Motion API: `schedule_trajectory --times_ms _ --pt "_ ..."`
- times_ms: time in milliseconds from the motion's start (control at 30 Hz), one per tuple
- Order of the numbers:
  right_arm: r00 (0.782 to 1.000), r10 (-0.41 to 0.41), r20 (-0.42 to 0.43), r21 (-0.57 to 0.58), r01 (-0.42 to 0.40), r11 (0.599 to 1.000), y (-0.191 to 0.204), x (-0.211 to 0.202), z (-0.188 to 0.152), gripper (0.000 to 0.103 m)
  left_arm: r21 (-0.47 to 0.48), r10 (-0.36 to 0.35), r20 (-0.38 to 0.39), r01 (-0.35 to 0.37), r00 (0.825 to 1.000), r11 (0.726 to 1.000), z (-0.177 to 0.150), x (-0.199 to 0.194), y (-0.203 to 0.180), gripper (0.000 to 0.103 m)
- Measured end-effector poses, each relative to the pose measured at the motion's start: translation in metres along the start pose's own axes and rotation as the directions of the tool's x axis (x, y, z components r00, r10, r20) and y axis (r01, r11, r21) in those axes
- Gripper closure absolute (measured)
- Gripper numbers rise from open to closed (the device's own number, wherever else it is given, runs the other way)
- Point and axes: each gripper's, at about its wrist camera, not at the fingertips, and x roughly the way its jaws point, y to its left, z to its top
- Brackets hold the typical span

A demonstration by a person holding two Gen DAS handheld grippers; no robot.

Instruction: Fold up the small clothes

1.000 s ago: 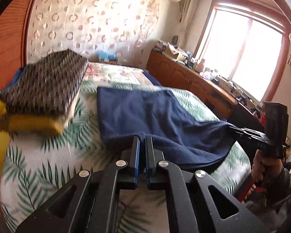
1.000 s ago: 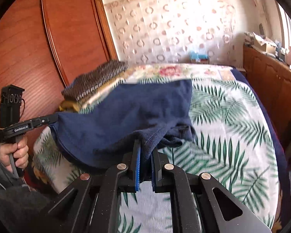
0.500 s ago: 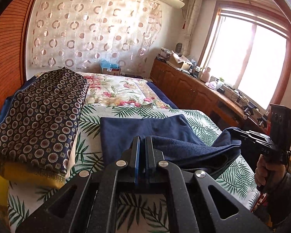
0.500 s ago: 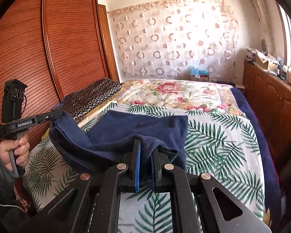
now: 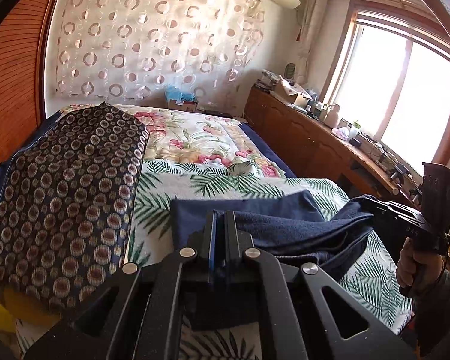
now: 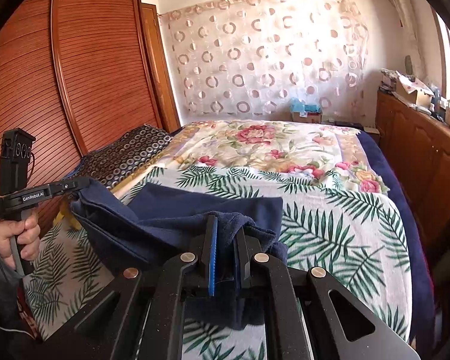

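A navy blue garment [image 5: 288,228] lies partly on the leaf-print bedspread [image 5: 165,207], its far part flat and its near edge lifted. My left gripper [image 5: 222,225] is shut on the near left corner of the garment; it also shows in the right wrist view [image 6: 81,184]. My right gripper [image 6: 226,231] is shut on the near right corner [image 6: 195,228]; it also shows in the left wrist view [image 5: 366,202]. The cloth sags between the two grippers above the bed.
A dark circle-patterned cushion [image 5: 60,198] lies on the bed's left side over yellow padding [image 5: 21,303]. A floral quilt [image 6: 270,147] covers the far bed. A wooden wardrobe [image 6: 60,90] stands left, a cluttered wooden sideboard [image 5: 315,138] under the window right.
Both grippers have risen and carried the garment's near edge up and toward the far part, so less flat cloth shows on the bed.
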Motion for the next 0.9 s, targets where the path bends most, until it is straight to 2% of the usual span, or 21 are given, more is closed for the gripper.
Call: schedule_trajectory --times_ms 400,500,567,700,833,900 --pt "0.999 0.004 -0.038 0.008 -0.004 1.000 -0.021 0.043 0.021 0.094 0.013 0.051 -0.025 -0.051 0.998 0.999 0.023 0.040 0.008 0.098" --pt "0.999 -0.009 -0.049 -0.033 0.007 0.999 -0.015 0.048 0.026 0.094 0.002 0.079 -0.046 -0.079 0.996 0.997 0.022 0.052 0.012 0.098" --pt "0.999 -0.016 -0.050 -0.024 0.014 1.000 -0.015 0.047 0.029 0.087 0.002 0.093 -0.056 -0.093 0.994 0.996 0.021 0.060 0.014 0.098" --pt "0.998 -0.066 -0.004 -0.034 0.066 0.997 -0.019 0.028 0.038 0.063 0.009 0.114 -0.062 -0.114 0.991 0.993 0.020 0.068 0.014 0.098" --pt "0.996 -0.087 -0.004 -0.103 0.086 0.991 -0.019 0.013 0.031 0.054 0.031 0.169 -0.039 -0.168 0.985 0.985 0.020 0.067 0.013 0.098" --pt "0.996 -0.086 -0.014 -0.114 0.084 0.990 -0.018 0.014 0.022 0.052 0.030 0.167 -0.022 -0.166 0.986 0.986 0.021 0.062 0.014 0.096"
